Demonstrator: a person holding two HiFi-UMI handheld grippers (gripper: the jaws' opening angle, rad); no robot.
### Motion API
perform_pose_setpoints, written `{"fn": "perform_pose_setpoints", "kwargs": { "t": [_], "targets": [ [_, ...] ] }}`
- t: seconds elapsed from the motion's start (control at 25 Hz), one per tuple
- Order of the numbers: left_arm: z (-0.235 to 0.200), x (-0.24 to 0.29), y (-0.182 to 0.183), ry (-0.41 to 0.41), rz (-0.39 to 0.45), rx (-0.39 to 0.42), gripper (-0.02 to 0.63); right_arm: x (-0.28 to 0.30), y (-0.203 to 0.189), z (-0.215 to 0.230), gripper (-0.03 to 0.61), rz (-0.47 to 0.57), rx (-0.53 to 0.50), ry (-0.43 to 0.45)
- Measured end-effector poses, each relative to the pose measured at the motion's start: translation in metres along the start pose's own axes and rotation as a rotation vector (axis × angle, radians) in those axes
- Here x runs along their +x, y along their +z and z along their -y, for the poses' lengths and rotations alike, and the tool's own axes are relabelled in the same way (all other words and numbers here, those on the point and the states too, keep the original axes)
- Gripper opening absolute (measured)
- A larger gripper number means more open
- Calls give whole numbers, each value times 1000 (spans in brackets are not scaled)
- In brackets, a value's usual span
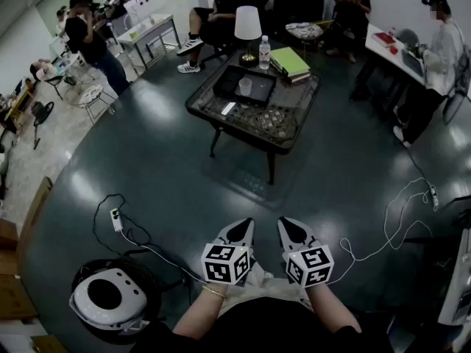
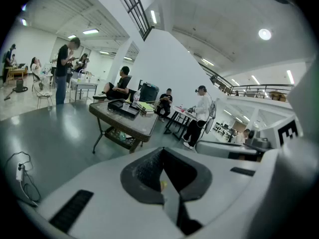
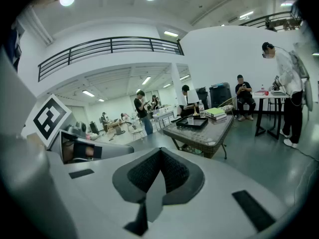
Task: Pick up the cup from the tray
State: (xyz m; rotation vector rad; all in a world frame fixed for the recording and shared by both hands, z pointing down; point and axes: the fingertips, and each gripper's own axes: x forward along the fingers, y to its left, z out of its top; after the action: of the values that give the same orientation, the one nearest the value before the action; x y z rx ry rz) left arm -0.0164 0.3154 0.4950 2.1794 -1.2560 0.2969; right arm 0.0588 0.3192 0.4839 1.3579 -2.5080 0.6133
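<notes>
Ahead of both sets of fingers, head view: the desk [image 1: 298,105] stands well apart from them across the floor. It bears a tray [image 1: 223,92] with the cup [image 1: 245,87] upright inside it. Left gripper [image 1: 245,227] and right gripper [image 1: 285,225] are held side by side, tips pointing toward the desk.

Left gripper view: the fingers [image 2: 147,171] are clenched together with nothing between them. Desk and tray lie far beyond the fingertips, up and to their left.

Right gripper view: the fingers [image 3: 174,171] are likewise clenched on nothing. The cup [image 3: 190,120] sits in the tray beyond and to the right of the fingertips, well apart. Neither gripper touches desk, tray or cup.
</notes>
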Motion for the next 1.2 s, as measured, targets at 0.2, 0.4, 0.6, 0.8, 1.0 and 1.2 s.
{"fn": "perform_pose_setpoints", "kwargs": {
  "t": [0.2,0.4,0.6,0.8,1.0,1.2],
  "targets": [
    [23,-30,1,4,26,37,9,-31,8,-18,11,27,-7,4],
    [38,-45,-2,18,41,93,9,-46,1,-30,11,35,-24,17],
    [52,-47,-5,8,31,116,9,-54,3,-34,11,42,-42,30],
    [64,-49,-11,-32,27,124,9,-61,-3,-39,11,38,-57,32],
    [64,-45,-9,-29,30,122,9,-62,2,-40,11,64,-41,51],
    [62,-42,-4,-6,33,104,9,-60,2,-36,11,40,-46,52]
  ]
}}
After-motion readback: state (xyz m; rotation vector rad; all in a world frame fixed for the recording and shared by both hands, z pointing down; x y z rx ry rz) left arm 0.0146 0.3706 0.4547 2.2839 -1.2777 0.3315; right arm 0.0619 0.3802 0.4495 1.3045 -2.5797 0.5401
